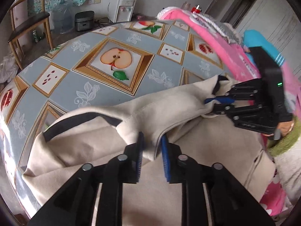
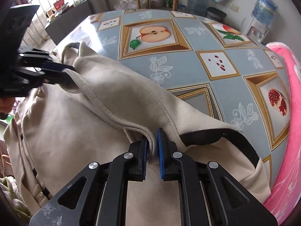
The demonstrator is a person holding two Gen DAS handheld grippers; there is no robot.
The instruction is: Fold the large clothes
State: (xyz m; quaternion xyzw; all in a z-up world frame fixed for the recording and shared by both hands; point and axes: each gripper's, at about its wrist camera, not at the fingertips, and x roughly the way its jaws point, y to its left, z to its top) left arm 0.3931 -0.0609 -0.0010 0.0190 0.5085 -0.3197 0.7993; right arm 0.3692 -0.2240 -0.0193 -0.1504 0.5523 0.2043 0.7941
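Note:
A large cream garment (image 1: 169,103) with black trim (image 1: 80,120) lies bunched on the near side of the table. My left gripper (image 1: 152,150) is shut on a raised fold of it, with the cloth pinched between its blue pads. In the right wrist view the same gripper (image 2: 69,71) clamps the garment (image 2: 75,113) at the far left. My right gripper (image 2: 152,150) is shut on another fold of the seamed edge, beside the black trim (image 2: 225,133). From the left wrist view it (image 1: 210,103) grips the cloth at the right. The stretch of fabric between both grippers is lifted off the table.
The table wears a grey-blue tablecloth (image 1: 62,88) printed with framed fruit. A pile of pink clothes (image 1: 216,43) (image 2: 293,113) sits along its right side. Beyond the table stand a wooden chair (image 1: 28,22), a water dispenser (image 1: 124,9) and a dark pot.

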